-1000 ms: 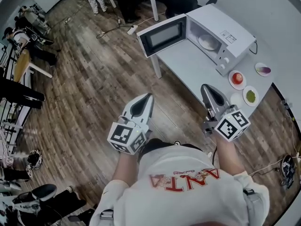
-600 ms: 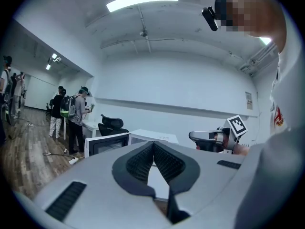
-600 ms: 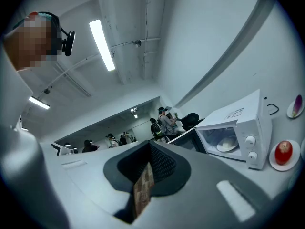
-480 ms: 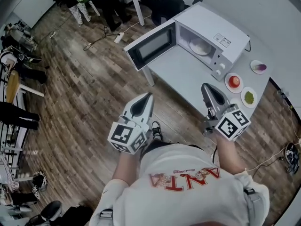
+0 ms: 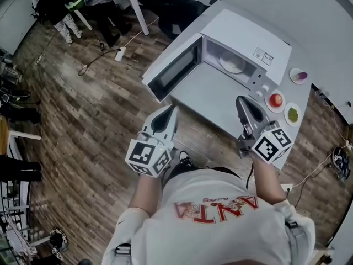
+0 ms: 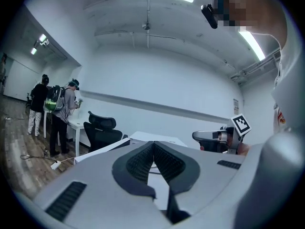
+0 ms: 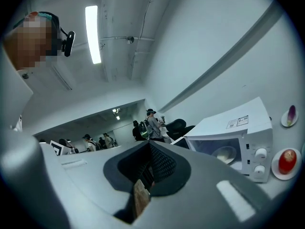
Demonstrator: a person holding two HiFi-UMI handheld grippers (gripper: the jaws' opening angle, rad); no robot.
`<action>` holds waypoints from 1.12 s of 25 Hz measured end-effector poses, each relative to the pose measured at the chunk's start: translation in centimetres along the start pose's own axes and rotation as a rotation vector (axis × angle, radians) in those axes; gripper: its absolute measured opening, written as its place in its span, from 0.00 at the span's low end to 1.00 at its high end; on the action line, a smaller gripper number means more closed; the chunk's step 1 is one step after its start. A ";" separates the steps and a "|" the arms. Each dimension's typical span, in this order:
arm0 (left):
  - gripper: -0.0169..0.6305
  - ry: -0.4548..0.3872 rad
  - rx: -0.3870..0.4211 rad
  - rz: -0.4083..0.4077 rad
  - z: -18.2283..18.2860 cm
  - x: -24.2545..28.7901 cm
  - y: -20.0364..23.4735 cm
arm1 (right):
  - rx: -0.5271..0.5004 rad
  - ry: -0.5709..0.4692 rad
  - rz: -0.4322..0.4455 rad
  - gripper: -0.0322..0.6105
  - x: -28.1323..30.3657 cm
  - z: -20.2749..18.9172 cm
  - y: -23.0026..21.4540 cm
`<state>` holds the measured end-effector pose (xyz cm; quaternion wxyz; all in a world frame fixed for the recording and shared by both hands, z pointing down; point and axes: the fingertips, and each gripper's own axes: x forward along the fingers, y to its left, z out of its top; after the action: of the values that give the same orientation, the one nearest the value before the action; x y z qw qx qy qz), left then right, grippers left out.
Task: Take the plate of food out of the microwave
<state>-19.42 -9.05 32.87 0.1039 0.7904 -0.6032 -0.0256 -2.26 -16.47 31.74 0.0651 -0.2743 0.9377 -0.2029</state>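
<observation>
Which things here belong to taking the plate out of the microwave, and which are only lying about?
For the job: microwave, open door, plate inside.
Lying about: red-food dish, green-food dish, purple-food dish, office chair.

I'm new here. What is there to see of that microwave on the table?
The microwave is a white box, seemingly painted metal, standing upright on a pale table. Its door, with a dark window, is swung wide open. Inside lies a light plate; what is on it is too small to tell. Two round knobs sit on the front panel beside the opening, and a small label is stuck on top. Only the table touches it.
</observation>
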 end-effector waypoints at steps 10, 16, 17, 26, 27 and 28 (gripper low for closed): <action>0.04 0.048 -0.051 -0.135 -1.6 4.4 4.4 | 0.011 0.024 -0.153 0.05 3.6 -2.1 -2.3; 0.04 0.100 -0.066 -0.183 -2.6 9.1 4.6 | 0.055 0.026 -0.221 0.05 4.5 -2.8 -6.9; 0.04 0.111 -0.062 -0.189 -2.7 10.1 4.3 | 0.075 0.023 -0.237 0.05 4.4 -3.0 -8.1; 0.04 0.174 -0.015 -0.205 -2.9 17.6 3.6 | 0.297 -0.028 -0.340 0.05 6.9 -5.7 -19.1; 0.04 0.179 -0.015 -0.207 -3.1 18.4 3.5 | 0.353 -0.043 -0.354 0.05 7.1 -6.3 -20.4; 0.04 0.186 -0.015 -0.211 -3.2 19.2 3.4 | 0.412 -0.059 -0.369 0.05 7.4 -7.0 -21.7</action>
<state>-16.88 -27.87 38.26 0.1621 0.8476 -0.5042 0.0322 0.44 -34.71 47.02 0.1085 -0.4270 0.8088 -0.3895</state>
